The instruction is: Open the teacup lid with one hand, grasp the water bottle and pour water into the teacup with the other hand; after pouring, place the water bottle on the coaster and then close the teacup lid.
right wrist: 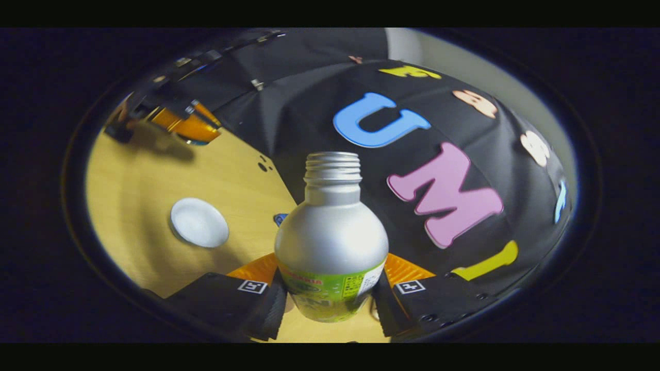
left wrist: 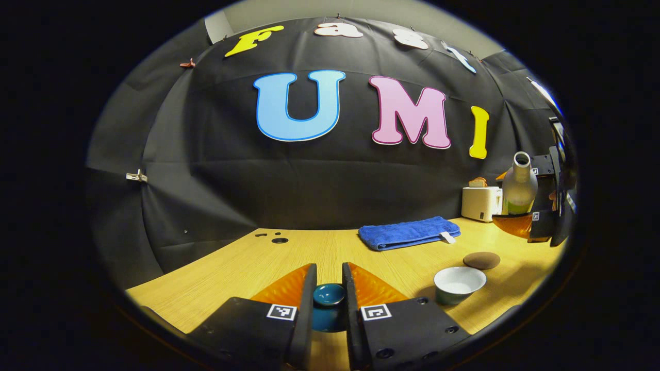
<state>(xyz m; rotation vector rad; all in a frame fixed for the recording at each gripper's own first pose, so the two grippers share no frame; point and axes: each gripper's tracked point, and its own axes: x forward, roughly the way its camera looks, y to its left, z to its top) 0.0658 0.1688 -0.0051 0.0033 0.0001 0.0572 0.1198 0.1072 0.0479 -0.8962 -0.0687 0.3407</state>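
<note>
- Your right gripper (right wrist: 330, 296) is clamped on the water bottle (right wrist: 331, 242), capless neck tipped away from you.
- Your left gripper (left wrist: 329, 304) pinches the teacup lid (left wrist: 329, 296), held aside.
- The open teacup (right wrist: 199, 222) lies left of the bottle's mouth, toward the tabletop's front edge; swing that way.

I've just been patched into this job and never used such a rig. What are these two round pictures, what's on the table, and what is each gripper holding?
Each picture comes from a camera riding on a hand-held two-finger gripper, looking along its fingers.

Left gripper view: the left gripper is shut on the teacup lid. On the wooden table lie the open teacup, a brown coaster, a blue towel and a toaster.

Right gripper view: the right gripper is shut on the uncapped water bottle, held in the air.
</note>
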